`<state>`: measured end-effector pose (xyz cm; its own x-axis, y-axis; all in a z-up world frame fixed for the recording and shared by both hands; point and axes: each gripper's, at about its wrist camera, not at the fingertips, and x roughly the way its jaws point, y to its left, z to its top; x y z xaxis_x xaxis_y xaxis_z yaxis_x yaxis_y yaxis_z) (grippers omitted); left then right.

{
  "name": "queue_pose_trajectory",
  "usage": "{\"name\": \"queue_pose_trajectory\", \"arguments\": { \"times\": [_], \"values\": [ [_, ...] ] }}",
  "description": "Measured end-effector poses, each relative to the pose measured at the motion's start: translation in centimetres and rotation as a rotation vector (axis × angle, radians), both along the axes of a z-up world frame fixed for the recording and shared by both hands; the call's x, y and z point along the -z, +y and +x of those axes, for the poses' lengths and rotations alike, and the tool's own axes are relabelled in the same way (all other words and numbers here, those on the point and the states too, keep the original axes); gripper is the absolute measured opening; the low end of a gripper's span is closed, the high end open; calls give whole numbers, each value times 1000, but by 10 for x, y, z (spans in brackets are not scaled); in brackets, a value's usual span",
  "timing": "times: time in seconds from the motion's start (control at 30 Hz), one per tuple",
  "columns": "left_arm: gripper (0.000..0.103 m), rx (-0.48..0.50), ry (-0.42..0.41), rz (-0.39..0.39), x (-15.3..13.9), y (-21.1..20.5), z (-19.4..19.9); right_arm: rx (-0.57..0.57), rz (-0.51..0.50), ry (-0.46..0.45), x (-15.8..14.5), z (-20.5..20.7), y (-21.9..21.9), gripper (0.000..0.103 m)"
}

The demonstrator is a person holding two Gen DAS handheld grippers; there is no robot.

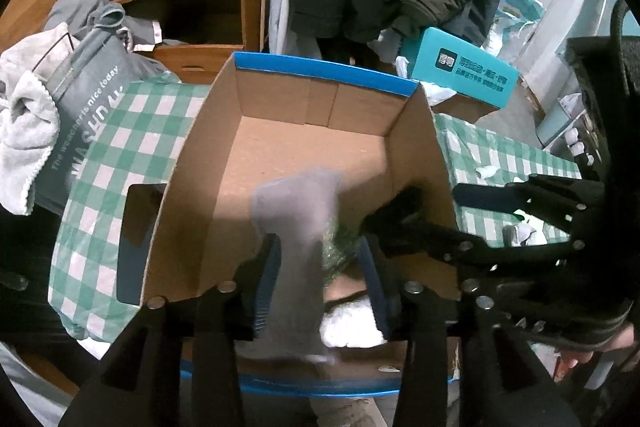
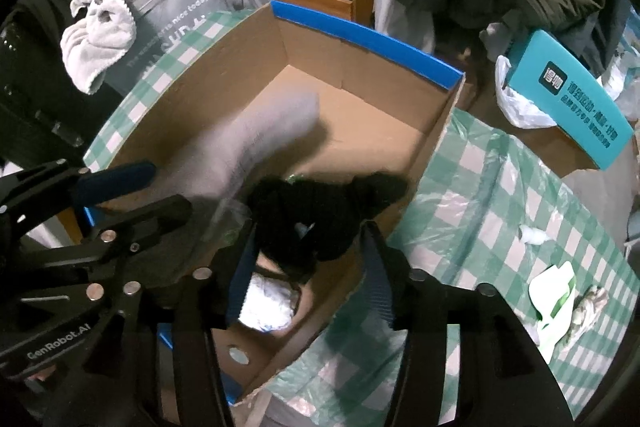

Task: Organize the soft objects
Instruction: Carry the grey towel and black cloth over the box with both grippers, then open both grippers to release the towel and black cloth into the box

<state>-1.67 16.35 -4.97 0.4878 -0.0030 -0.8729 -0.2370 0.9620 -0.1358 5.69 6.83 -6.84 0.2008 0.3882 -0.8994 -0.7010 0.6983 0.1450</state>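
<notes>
Jaws of the left gripper [image 1: 320,267] are standing parted around a blurred grey sock [image 1: 298,211], its pads not pressing the cloth. Beside it, the right gripper [image 2: 310,263] is likewise gaping, with a black sock [image 2: 316,211] lying loose between its blue pads. Both socks are hanging inside the cardboard box [image 1: 208,163] directly beneath the tools, above a white bundle [image 2: 268,303] on the box floor. Beyond the box, a green checked cloth [image 2: 480,187] is spreading outward, and a teal box [image 1: 460,71] is sitting farther off.
</notes>
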Motion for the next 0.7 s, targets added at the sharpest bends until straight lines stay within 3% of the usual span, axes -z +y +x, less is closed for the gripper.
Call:
{"name": "queue_pose_trajectory", "arguments": {
  "times": [0.7],
  "values": [
    [47, 45, 4, -28, 0, -24, 6, 90, 39, -16, -16, 5, -53, 71]
  ]
}}
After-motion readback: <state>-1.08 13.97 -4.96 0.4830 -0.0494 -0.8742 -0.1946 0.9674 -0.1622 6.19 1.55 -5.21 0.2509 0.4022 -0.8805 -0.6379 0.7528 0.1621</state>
